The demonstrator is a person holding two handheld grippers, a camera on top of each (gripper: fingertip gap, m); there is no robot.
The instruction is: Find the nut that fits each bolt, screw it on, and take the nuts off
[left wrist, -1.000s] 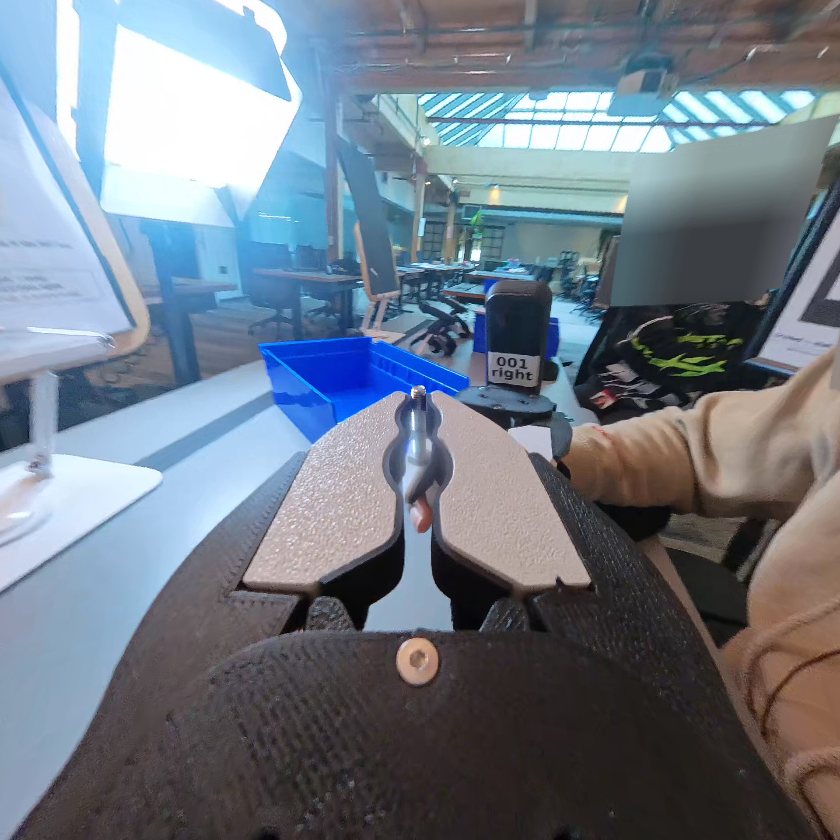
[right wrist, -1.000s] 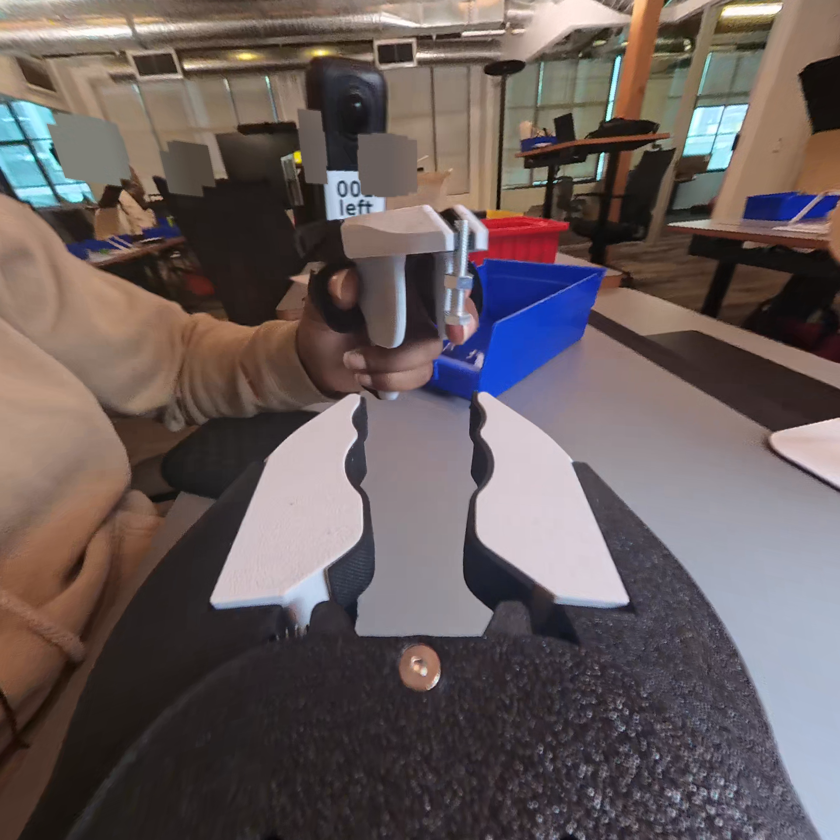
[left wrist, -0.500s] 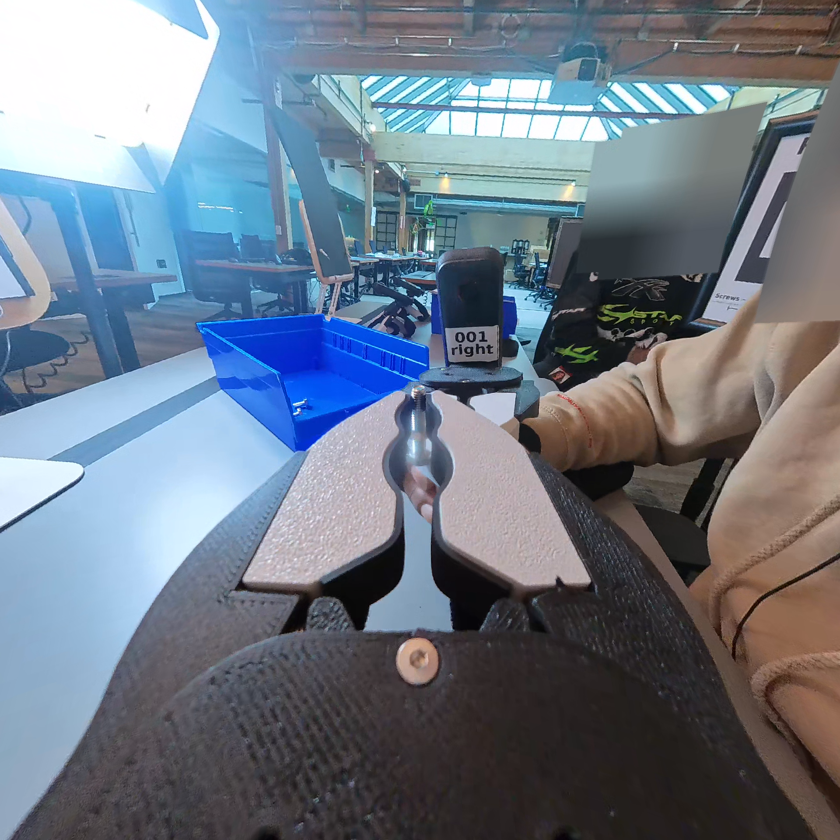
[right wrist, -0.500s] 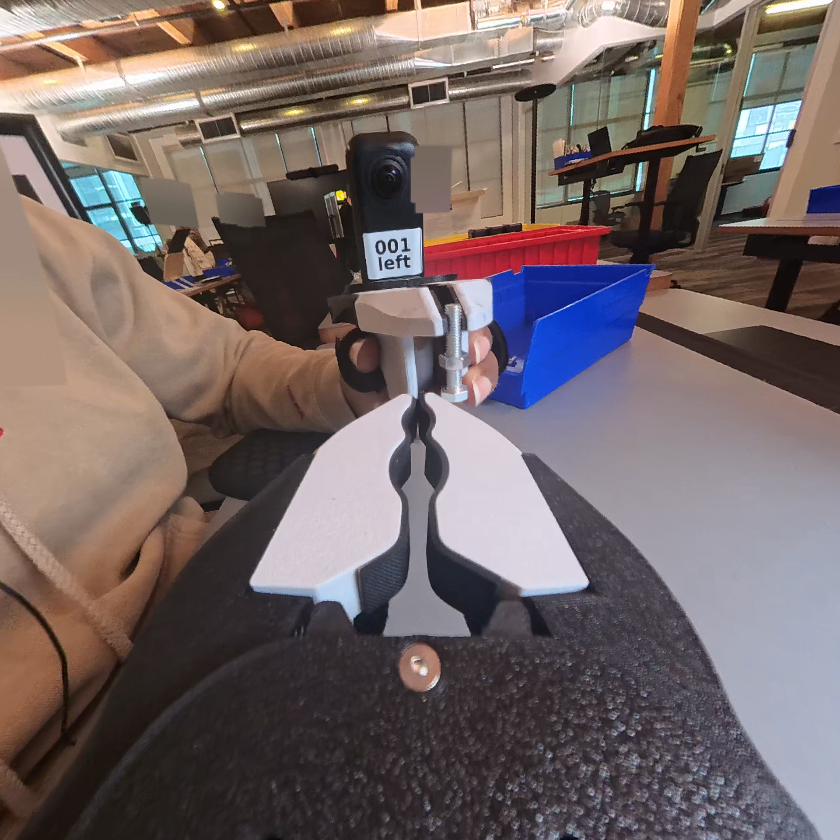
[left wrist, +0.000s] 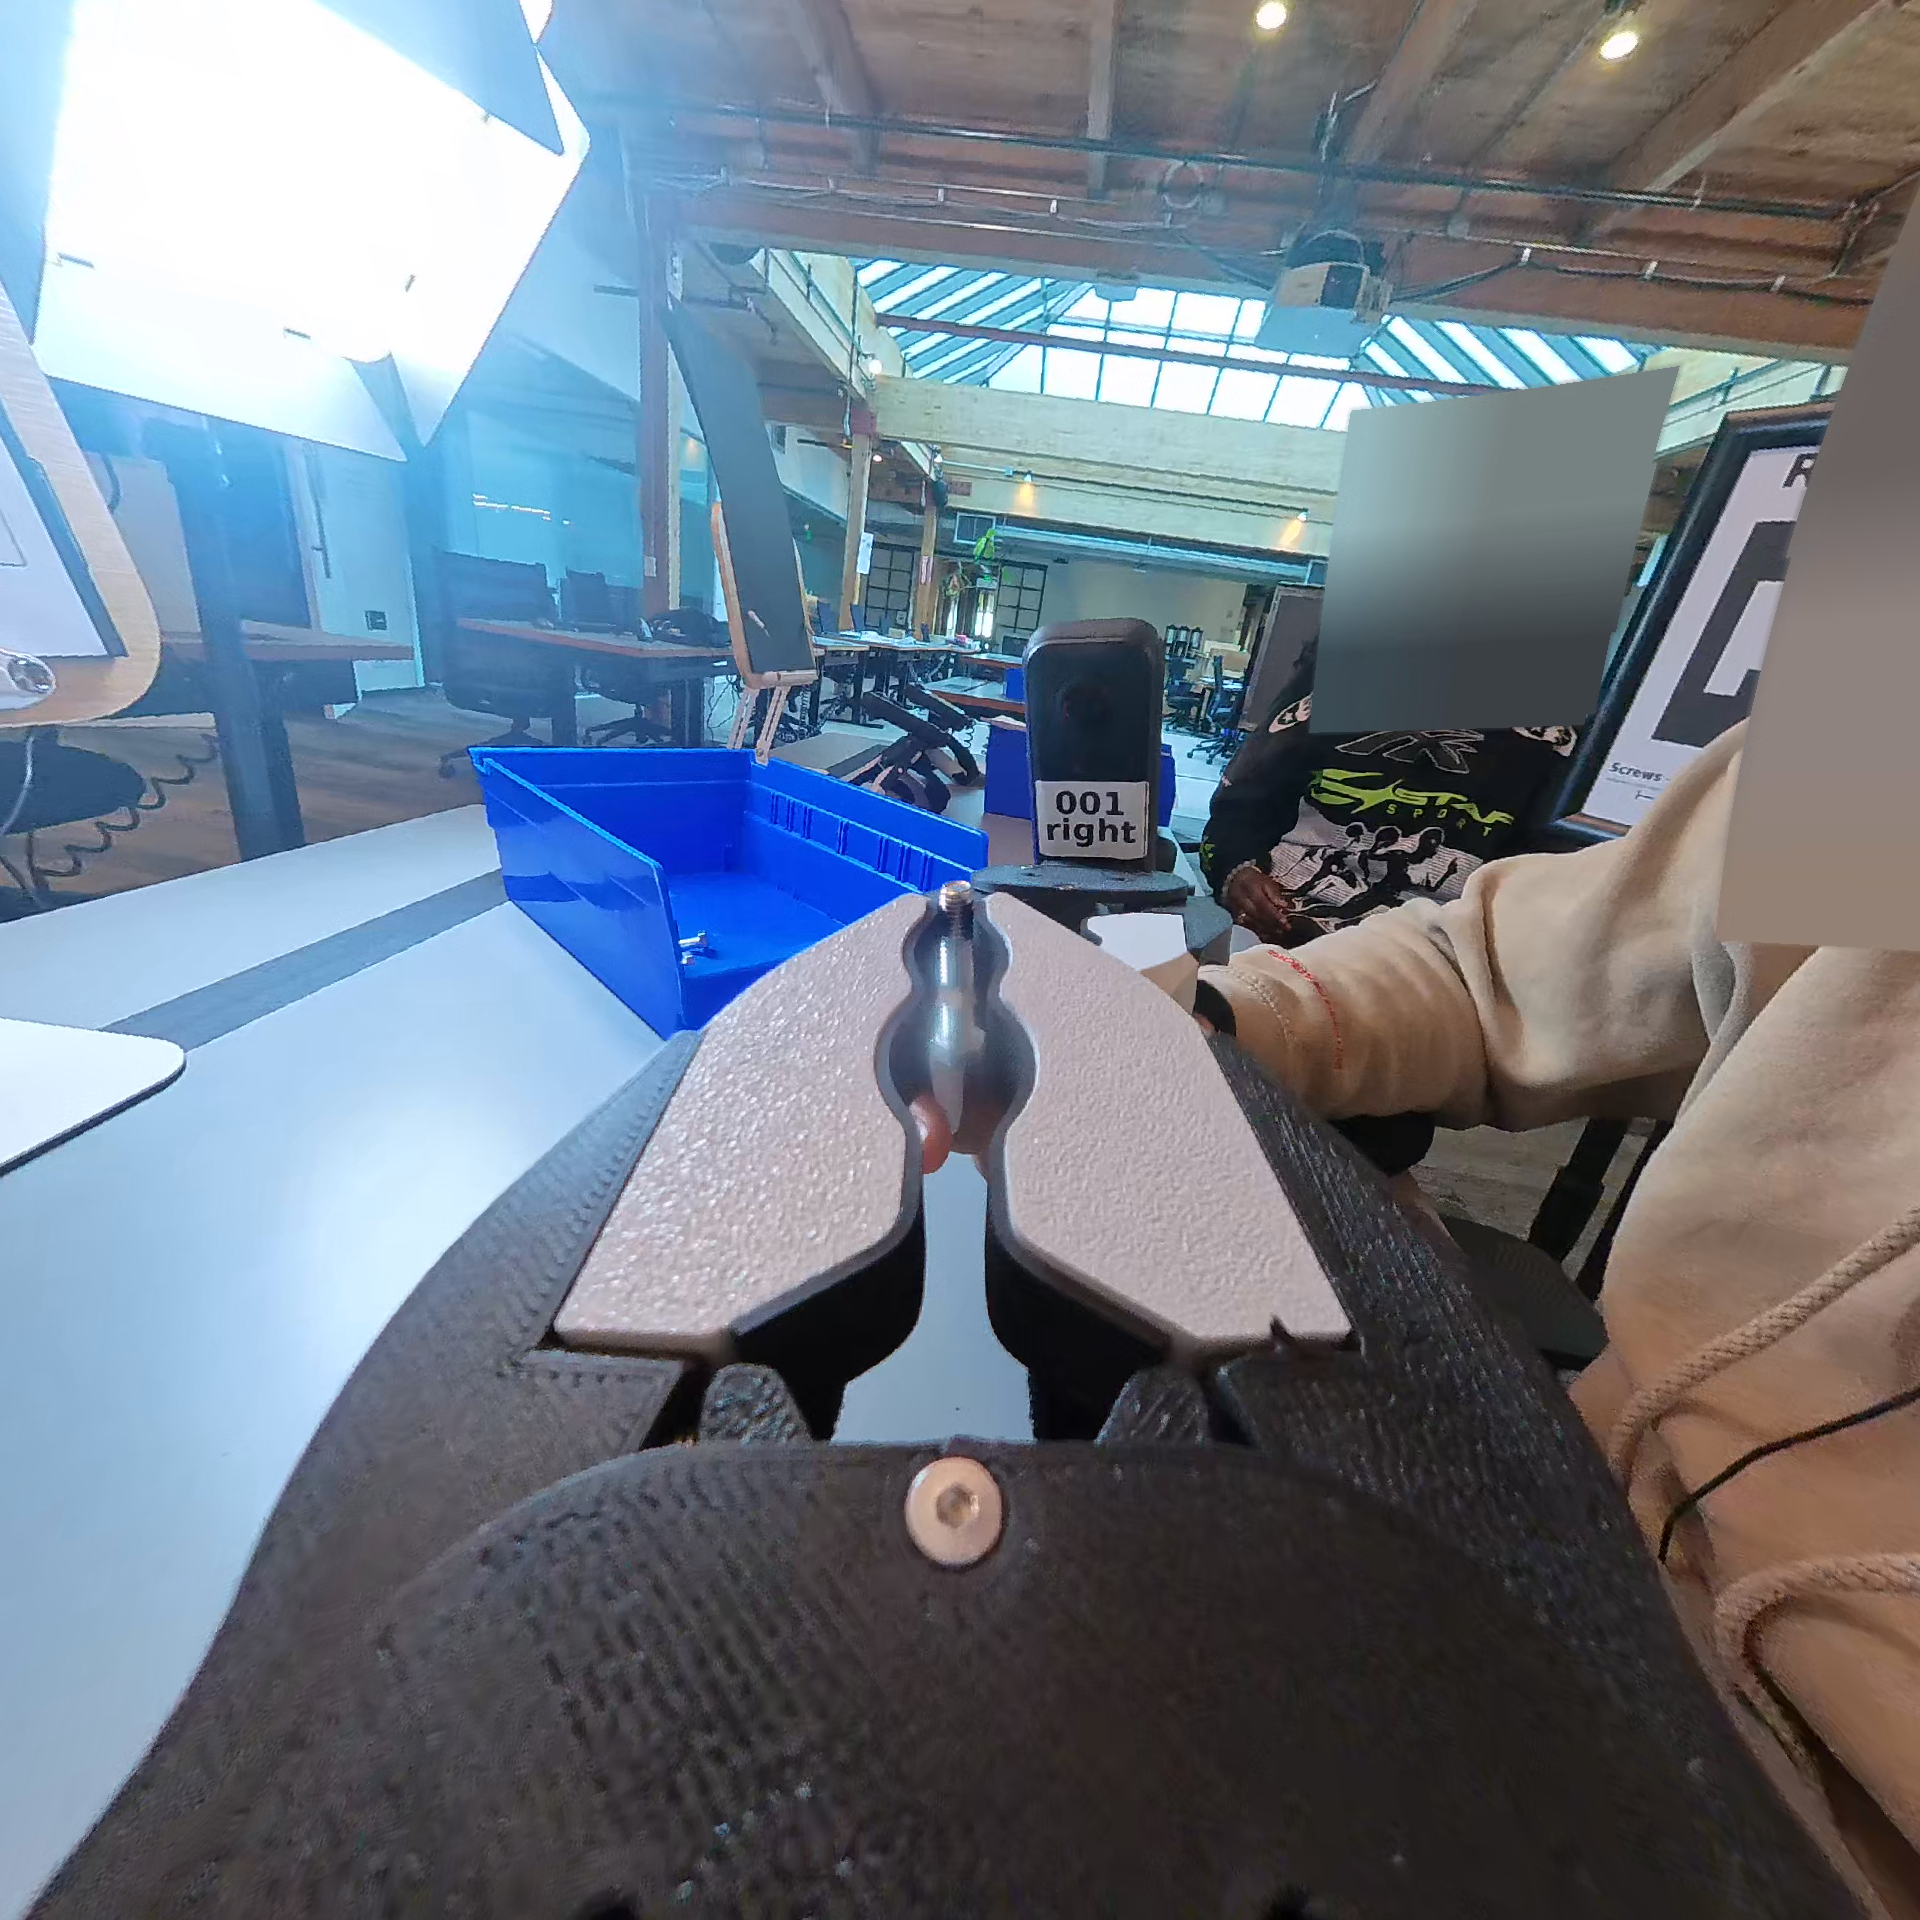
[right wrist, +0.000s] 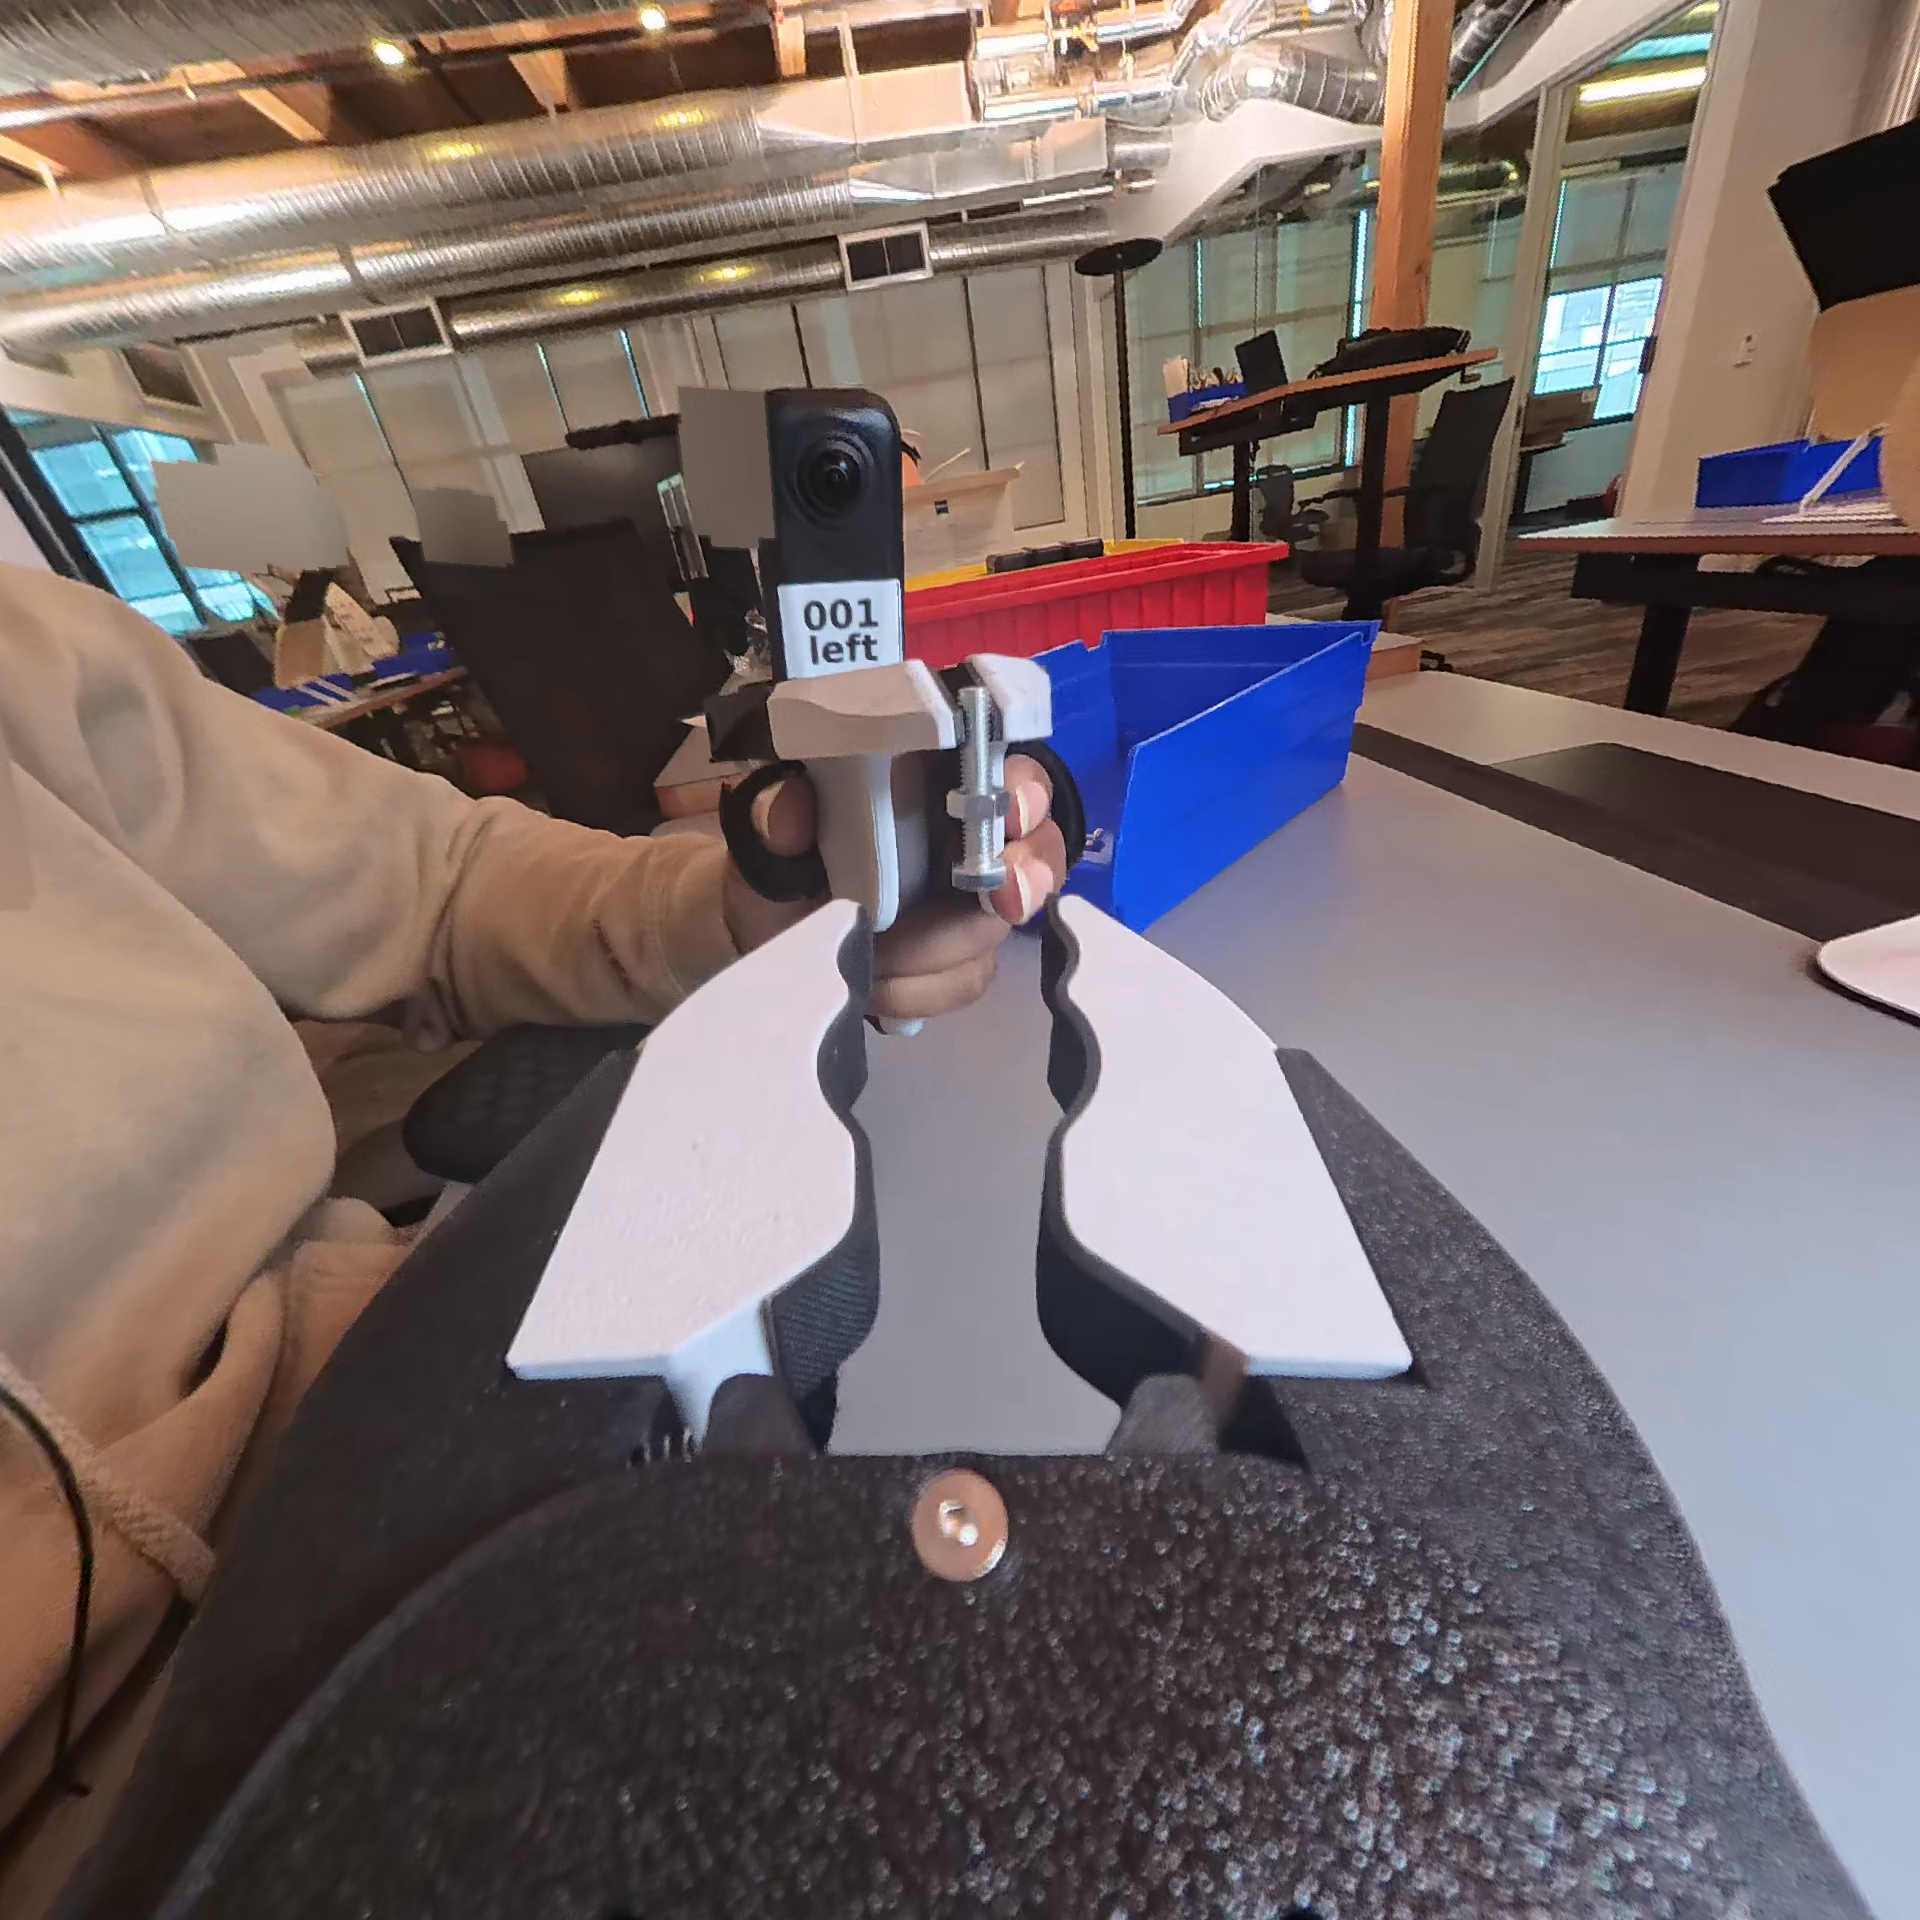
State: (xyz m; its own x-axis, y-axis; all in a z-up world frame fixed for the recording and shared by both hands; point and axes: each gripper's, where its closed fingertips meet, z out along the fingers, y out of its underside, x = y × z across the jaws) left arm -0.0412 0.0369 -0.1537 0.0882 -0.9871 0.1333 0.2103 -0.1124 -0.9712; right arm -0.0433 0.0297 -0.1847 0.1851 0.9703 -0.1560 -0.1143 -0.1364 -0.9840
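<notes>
One bolt [left wrist: 954,997] is in play, clamped upright between the closed fingers of the left hand-held gripper [left wrist: 958,935], threaded tip poking out on top. The right wrist view shows a nut [right wrist: 975,804] sitting partway down its shank, above the head. The right hand-held gripper [right wrist: 951,935] faces it with jaws spread wide, gripping nothing. Behind, a blue bin [left wrist: 727,883] rests on the grey bench [left wrist: 260,1195], a small piece of hardware [left wrist: 694,943] inside.

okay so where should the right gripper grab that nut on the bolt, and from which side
Probably across the nut's flat sides, coming straight in from the front with the open right gripper. The bolt hangs upright from the left gripper, nut exposed partway down the thread.
</notes>
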